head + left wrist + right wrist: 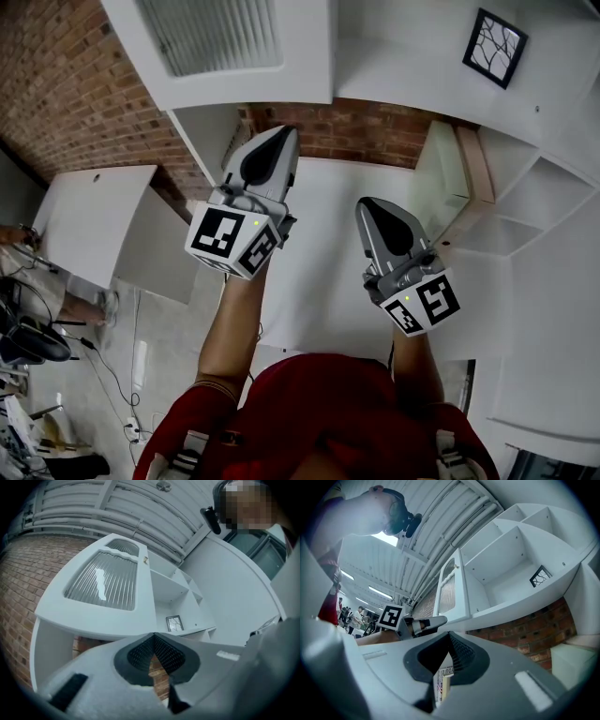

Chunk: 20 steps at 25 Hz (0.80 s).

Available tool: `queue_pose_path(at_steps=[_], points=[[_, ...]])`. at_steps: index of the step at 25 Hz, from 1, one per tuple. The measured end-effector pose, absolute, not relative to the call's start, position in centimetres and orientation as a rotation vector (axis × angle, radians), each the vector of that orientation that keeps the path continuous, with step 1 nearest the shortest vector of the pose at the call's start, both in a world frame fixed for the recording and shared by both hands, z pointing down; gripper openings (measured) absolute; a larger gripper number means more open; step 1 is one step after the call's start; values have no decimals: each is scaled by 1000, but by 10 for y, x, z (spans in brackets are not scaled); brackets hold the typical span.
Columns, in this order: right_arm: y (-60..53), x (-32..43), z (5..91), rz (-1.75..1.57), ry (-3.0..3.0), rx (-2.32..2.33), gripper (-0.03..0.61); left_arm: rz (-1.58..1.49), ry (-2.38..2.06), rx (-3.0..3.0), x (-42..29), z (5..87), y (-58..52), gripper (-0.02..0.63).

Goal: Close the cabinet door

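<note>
The white cabinet door with a ribbed glass pane stands swung out from the wall cabinet; it also shows in the left gripper view and the right gripper view. My left gripper is shut and empty, its tips just under the door's lower edge; whether they touch it I cannot tell. The right gripper view shows the left gripper beside the door's lower corner. My right gripper hangs lower and to the right over the white counter, tips together, nothing held.
Open white shelves hold a small black-framed picture. Red brick wall runs behind the counter. A thin pinkish board leans at the right. A low white unit, cables and a person's legs are at the left.
</note>
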State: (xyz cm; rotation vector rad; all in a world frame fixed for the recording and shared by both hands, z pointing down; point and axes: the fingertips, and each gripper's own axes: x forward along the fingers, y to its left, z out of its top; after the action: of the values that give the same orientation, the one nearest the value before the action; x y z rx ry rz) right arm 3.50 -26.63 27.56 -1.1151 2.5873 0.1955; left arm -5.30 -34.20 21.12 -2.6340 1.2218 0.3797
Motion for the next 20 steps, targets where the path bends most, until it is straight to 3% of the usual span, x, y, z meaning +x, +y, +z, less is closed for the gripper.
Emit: queue_pose_path(at_steps=[20], points=[[-229, -1, 288, 174, 2606, -1096, 14, 453, 1085, -2760, -72, 269, -233, 0]])
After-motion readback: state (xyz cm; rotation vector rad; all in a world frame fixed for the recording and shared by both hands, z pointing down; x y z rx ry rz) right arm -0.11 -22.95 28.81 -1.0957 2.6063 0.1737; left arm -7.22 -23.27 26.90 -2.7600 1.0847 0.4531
